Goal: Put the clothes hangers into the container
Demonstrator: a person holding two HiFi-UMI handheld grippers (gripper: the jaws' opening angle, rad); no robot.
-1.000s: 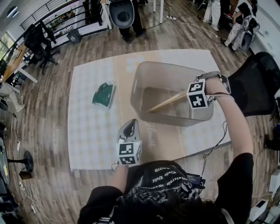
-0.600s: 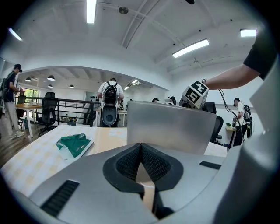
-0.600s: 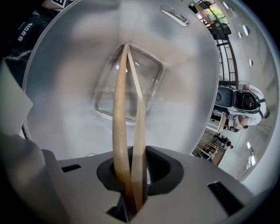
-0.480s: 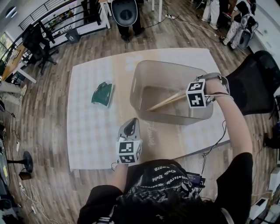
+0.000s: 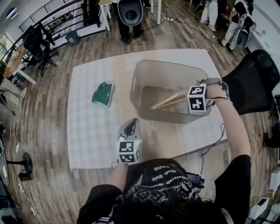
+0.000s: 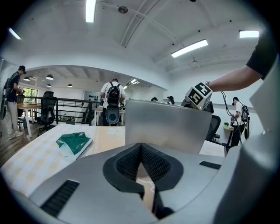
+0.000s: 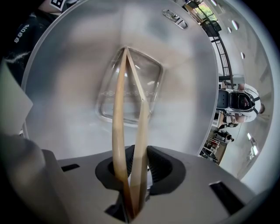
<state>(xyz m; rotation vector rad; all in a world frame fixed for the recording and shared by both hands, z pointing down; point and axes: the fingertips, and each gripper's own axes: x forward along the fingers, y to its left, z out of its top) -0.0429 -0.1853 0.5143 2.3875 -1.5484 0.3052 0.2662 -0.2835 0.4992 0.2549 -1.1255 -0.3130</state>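
Note:
A light wooden hanger (image 5: pixel 168 100) slants down into the translucent grey container (image 5: pixel 144 70) in the head view. My right gripper (image 5: pixel 189 99) is at the bin's near right rim. In the right gripper view the hanger's two arms (image 7: pixel 129 109) run from between the pads down to the bin's clear bottom (image 7: pixel 109 109). The jaws of the right gripper (image 7: pixel 133 164) are opening, with the hanger still between the pads and touching them. My left gripper (image 5: pixel 129 129) hovers over the table in front of the bin, its tips (image 6: pixel 141 146) shut on nothing.
A folded green cloth (image 5: pixel 103 94) lies on the pale table (image 5: pixel 87 131) left of the bin. A black chair (image 5: pixel 258 83) stands at the table's right side. A person with a backpack (image 5: pixel 130 13) stands beyond the far edge.
My right gripper has sunk a little toward the bin's near rim, and the hanger lies lower and flatter inside the bin. The left gripper has stayed put.

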